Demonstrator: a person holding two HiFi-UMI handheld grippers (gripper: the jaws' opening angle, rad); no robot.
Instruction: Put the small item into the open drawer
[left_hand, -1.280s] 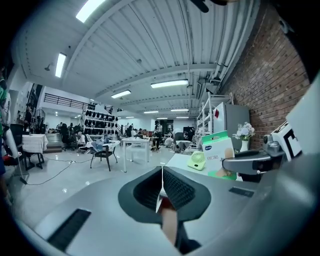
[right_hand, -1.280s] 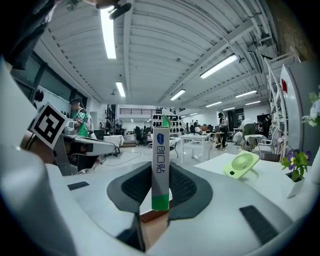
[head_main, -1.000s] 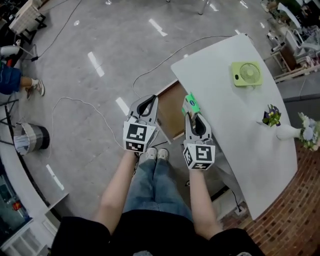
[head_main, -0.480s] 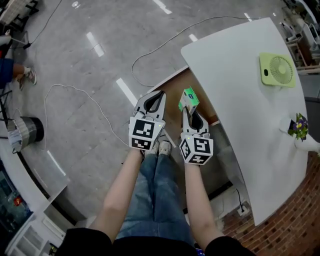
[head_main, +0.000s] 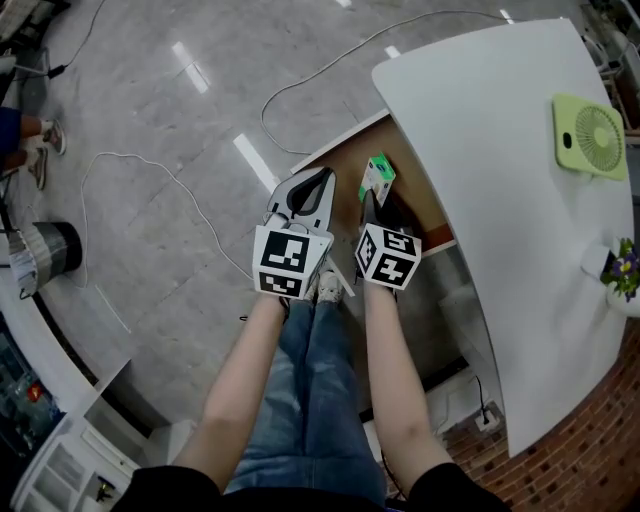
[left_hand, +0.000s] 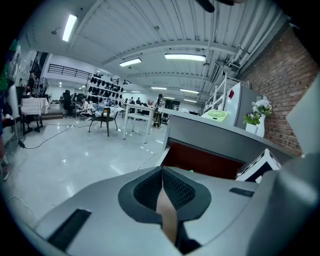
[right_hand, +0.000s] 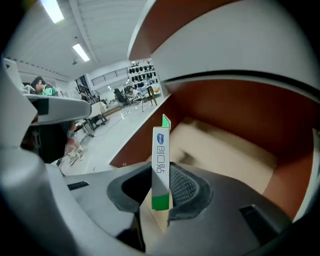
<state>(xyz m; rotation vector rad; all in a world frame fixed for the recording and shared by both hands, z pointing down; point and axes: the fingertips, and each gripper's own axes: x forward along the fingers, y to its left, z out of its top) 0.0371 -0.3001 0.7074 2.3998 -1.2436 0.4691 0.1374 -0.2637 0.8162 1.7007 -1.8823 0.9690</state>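
A small green and white box (head_main: 378, 179) (right_hand: 160, 165) stands upright between the jaws of my right gripper (head_main: 375, 200) (right_hand: 161, 192), which is shut on it. The box hangs over the open drawer (head_main: 352, 205) (right_hand: 225, 150), whose brown walls and pale bottom fill the right gripper view. The drawer sticks out from under the white table (head_main: 500, 180). My left gripper (head_main: 308, 190) (left_hand: 162, 192) hovers just left of the drawer's outer corner, its jaws pressed together with nothing in them. In the left gripper view the drawer (left_hand: 200, 161) lies ahead.
A green fan (head_main: 593, 135) and a small flower vase (head_main: 625, 275) sit on the table's right side. A white cable (head_main: 160, 185) loops over the grey floor at the left. The person's legs and shoes (head_main: 322, 288) are just below the grippers. A brick wall (head_main: 600, 440) runs at the lower right.
Both grippers have sunk toward the drawer. The box, which was over the table's edge, now hangs above the drawer's inside. The left gripper has come down beside the drawer's front corner.
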